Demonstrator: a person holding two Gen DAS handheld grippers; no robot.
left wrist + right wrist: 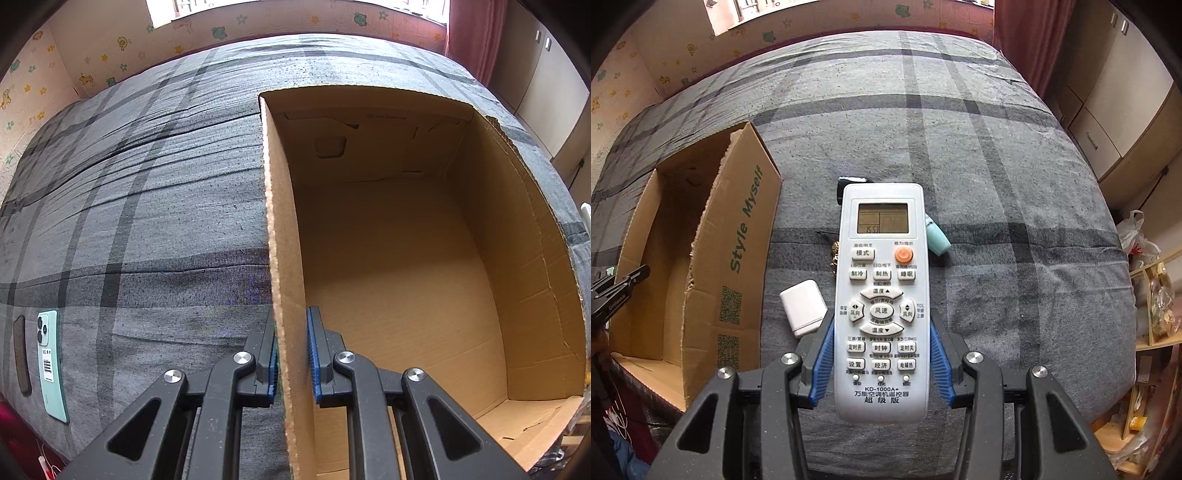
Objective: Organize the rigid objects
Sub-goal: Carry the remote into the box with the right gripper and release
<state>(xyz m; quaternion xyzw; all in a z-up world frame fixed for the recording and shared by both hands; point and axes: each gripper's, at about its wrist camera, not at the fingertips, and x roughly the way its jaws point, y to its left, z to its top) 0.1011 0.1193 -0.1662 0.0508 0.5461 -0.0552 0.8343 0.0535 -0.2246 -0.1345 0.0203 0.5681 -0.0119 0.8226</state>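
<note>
My left gripper (291, 354) is shut on the left wall of the open cardboard box (284, 229), one pad outside, one inside. The box is empty and also shows in the right wrist view (738, 240), with the left gripper's tip (624, 284) at its near wall. My right gripper (882, 354) is shut on a white air-conditioner remote (882, 295), held above the grey plaid bed (1015, 221). A white charger block (803, 308), a mint-green object (938, 238), a dark object (853, 181) and a small gold item (834, 254) lie on the bed beneath the remote.
A mint-green phone (51, 365) and a dark flat case (20, 354) lie face down at the bed's near left edge. Wooden shelves with clutter (1152, 325) stand right of the bed. A wall with cartoon wallpaper (110, 44) runs behind it.
</note>
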